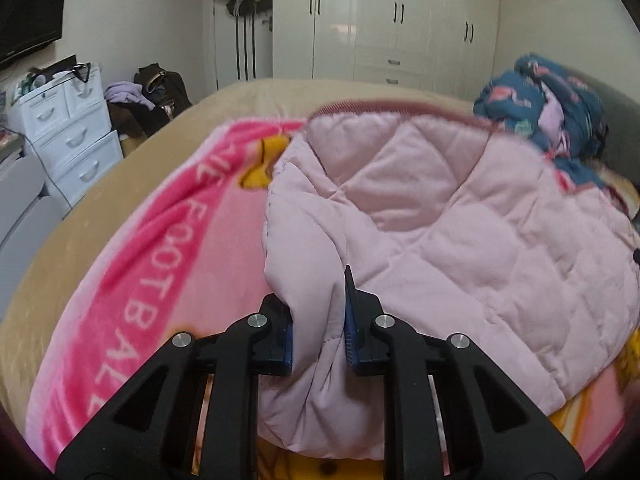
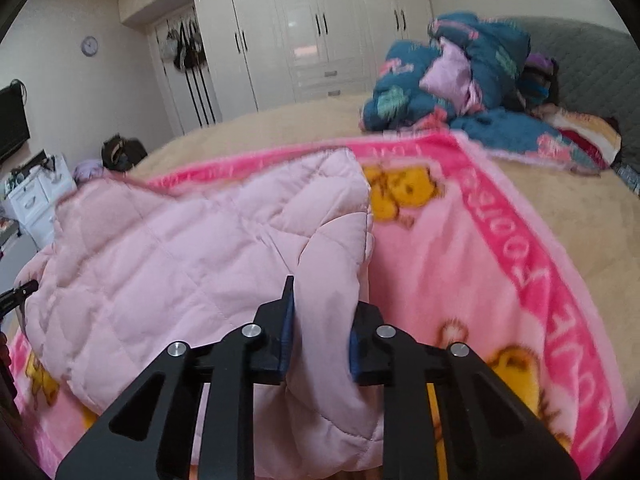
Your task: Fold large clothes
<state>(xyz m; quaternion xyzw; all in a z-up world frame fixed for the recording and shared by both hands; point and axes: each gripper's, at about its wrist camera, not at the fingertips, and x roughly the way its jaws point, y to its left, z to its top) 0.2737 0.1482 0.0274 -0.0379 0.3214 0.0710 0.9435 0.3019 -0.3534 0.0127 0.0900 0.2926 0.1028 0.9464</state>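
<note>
A pale pink quilted jacket (image 1: 440,220) lies spread on a pink blanket (image 1: 160,240) printed with yellow bears, on a bed (image 1: 72,216) with a tan cover. The left tool (image 1: 319,320) is pinching a bunched fold at the jacket's near left edge; the cloth fills the gap between its blue pads and hides the tip of the left finger. The right tool (image 2: 320,332) is pinching a fold at the jacket's near right edge (image 2: 324,320) in the same way, and the cloth covers its right fingertip. Below both tools the jacket hangs out of view, so its lower hem cannot be made out. Ahead and right of the tools a heap of dark blue flowered bedding (image 2: 460,80) sits near a grey headboard (image 2: 580,60), blurred. Far ahead stands a white wardrobe (image 1: 400,20), doors closed. Far left of the left tool is a white chest of drawers (image 1: 68,128) with clutter on top too small to tell, and dark clothes (image 1: 160,92) piled beside it.
</note>
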